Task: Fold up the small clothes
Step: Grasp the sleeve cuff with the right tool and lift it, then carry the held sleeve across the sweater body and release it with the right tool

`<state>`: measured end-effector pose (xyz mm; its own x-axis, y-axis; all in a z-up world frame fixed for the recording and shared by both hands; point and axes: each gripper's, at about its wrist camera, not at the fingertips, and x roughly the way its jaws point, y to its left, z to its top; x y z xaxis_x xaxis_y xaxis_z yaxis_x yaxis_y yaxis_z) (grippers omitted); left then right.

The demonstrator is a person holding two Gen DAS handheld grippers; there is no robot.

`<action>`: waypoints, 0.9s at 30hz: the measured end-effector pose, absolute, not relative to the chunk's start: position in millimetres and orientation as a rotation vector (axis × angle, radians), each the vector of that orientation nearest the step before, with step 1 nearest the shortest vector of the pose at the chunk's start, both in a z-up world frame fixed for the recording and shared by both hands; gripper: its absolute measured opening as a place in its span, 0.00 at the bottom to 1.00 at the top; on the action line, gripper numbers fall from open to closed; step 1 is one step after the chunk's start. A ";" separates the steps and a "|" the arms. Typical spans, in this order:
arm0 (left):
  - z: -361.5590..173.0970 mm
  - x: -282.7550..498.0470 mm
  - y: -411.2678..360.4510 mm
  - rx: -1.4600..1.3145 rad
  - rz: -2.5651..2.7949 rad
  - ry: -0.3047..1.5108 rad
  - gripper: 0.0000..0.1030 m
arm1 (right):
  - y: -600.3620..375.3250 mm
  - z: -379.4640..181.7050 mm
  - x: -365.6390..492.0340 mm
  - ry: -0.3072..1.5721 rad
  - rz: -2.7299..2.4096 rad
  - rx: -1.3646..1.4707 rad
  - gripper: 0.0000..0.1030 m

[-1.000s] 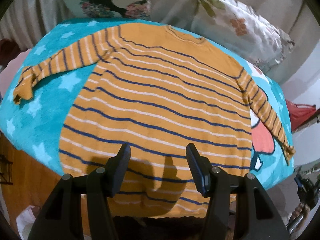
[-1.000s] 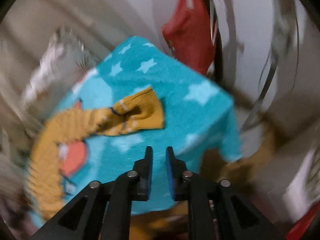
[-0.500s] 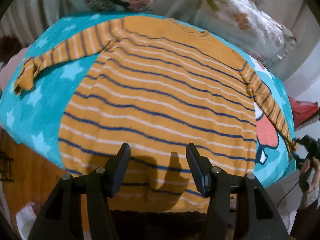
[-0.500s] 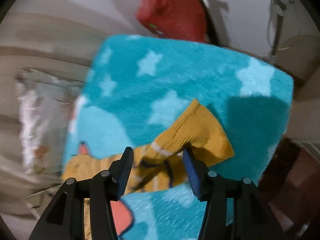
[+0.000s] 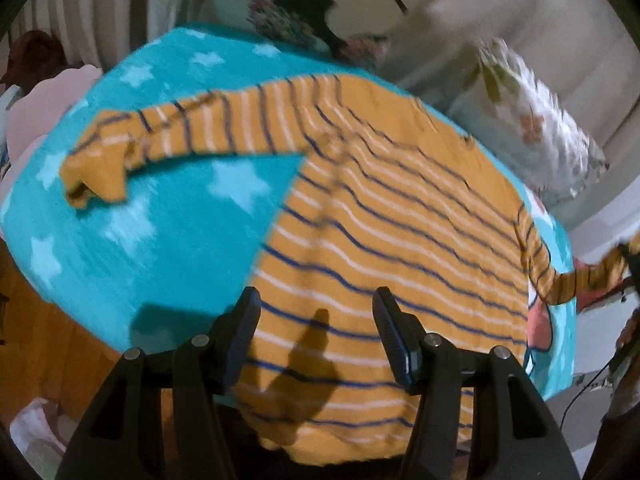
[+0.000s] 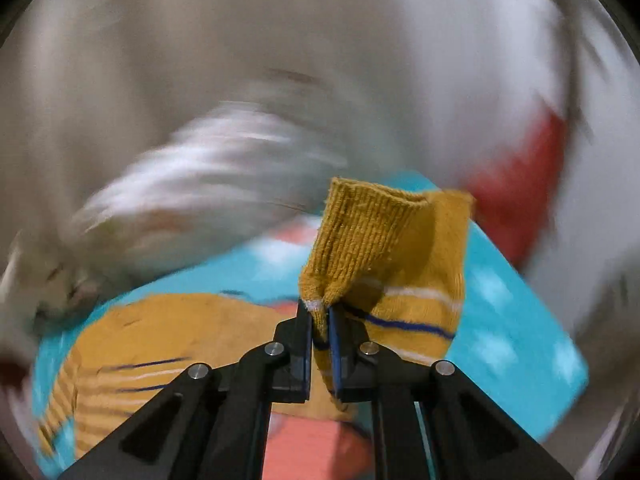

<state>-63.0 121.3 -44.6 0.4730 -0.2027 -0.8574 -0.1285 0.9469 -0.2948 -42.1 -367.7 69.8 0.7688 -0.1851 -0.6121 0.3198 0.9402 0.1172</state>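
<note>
An orange sweater (image 5: 384,216) with navy and white stripes lies flat on a turquoise star blanket (image 5: 160,240). Its left sleeve (image 5: 192,136) stretches out to the left, cuff (image 5: 96,176) resting on the blanket. My left gripper (image 5: 316,320) hovers open above the sweater's lower hem, nothing between its fingers. In the right wrist view my right gripper (image 6: 320,316) is shut on the right sleeve cuff (image 6: 376,248), lifted off the blanket (image 6: 504,328). That raised sleeve (image 5: 584,280) shows at the right edge of the left wrist view.
A floral pillow (image 5: 536,128) lies behind the blanket at the right, and a dark flowered cushion (image 5: 296,24) at the back. A red item (image 6: 520,192) sits beyond the blanket's far corner. Wooden furniture (image 5: 44,344) shows under the blanket's left edge.
My right gripper closed on the right sleeve cuff and lifted it off the blanket. My left gripper slid left over the hem, still open.
</note>
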 end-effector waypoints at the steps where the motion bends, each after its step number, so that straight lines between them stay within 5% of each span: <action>1: -43.3 -60.4 133.7 -0.348 -0.042 1.077 0.56 | -328.1 76.5 -25.5 0.630 -0.203 0.164 0.08; 6: -43.5 -57.4 206.1 -0.378 0.012 1.056 0.58 | -142.8 49.5 43.0 0.692 0.104 -0.023 0.08; 12: -56.6 -71.4 286.6 -0.422 0.113 1.079 0.61 | 32.9 -54.8 102.9 0.858 0.232 -0.333 0.08; 17: -67.3 -82.5 330.4 -0.480 0.182 1.088 0.61 | 73.8 -110.5 103.2 0.952 0.195 -0.450 0.13; 22: -77.4 -85.5 363.4 -0.533 0.240 1.093 0.61 | 80.7 -97.0 97.0 0.969 0.212 -0.445 0.15; 27: -82.0 -88.1 390.6 -0.568 0.297 1.081 0.61 | 89.2 -63.4 88.3 0.939 0.332 -0.323 0.28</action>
